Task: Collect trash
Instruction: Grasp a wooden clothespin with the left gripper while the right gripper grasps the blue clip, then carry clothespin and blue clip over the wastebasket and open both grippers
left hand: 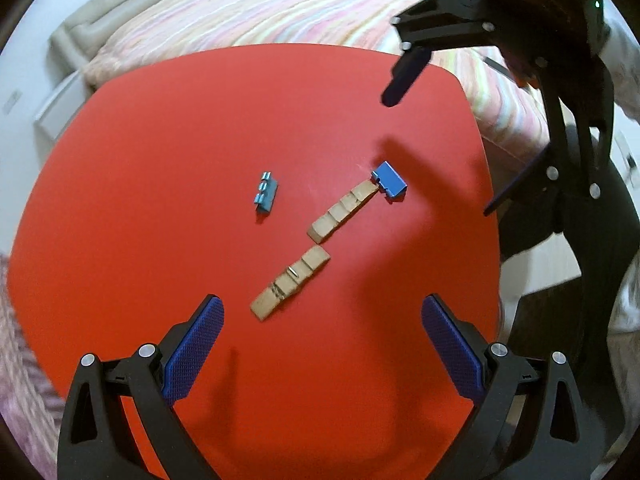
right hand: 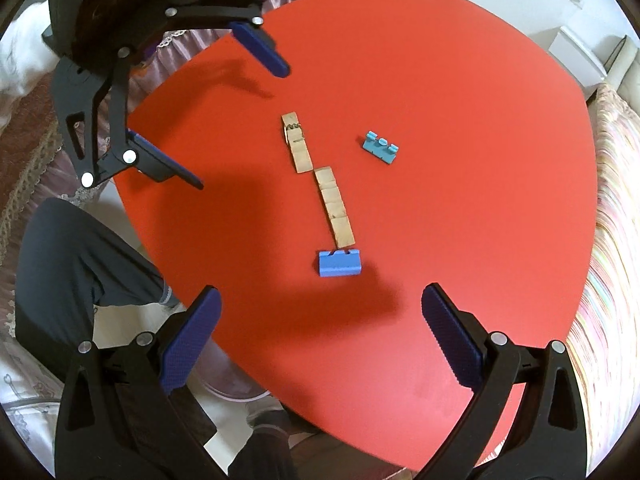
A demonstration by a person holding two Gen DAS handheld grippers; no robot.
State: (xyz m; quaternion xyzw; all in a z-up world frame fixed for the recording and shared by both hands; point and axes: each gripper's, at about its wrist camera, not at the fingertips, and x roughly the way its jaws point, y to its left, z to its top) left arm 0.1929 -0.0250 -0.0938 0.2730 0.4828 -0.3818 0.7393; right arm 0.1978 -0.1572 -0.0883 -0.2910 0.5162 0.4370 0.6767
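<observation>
- Left wrist view: the left gripper (left hand: 322, 354) hangs over the near edge of the red tabletop (left hand: 160, 128), its fingers spread wide and holding nothing.
- The trash lies about the middle of the tabletop. A wooden clothespin half with its wire spring (left hand: 291, 287) lies nearest, its long axis running from the near-left up toward the far-right.
- A second wooden half (left hand: 344, 209) carries on along much the same line, just beyond the first, a small gap between them.
- Its far end touches a blue plastic clip piece (left hand: 389, 181).
- A smaller teal clip piece (left hand: 265, 192) lies apart, to the left.
- The right gripper (left hand: 436, 132) hovers over the far-right corner, its fingers apart and empty.
- By my judgement all four pieces are light and stiff. The thin wooden halves lie flat, so a pinch across the narrow width at mid-length should hold best. The spring may snag or drop off.

- Right wrist view: the right gripper (right hand: 321, 344) hovers at the near edge, fingers spread, nothing between them.
- The blue clip piece (right hand: 340, 264) is nearest, its long side across the view.
- The plain wooden half (right hand: 335, 207) points away from it, and the sprung half (right hand: 297, 142) lies beyond.
- The teal piece (right hand: 381, 147) sits to the right, toward the middle.
- The left gripper (right hand: 236, 120) hovers open over the far-left edge.
- The blue plastic looks smooth and probably slippery, so I would close on its flat faces.
</observation>
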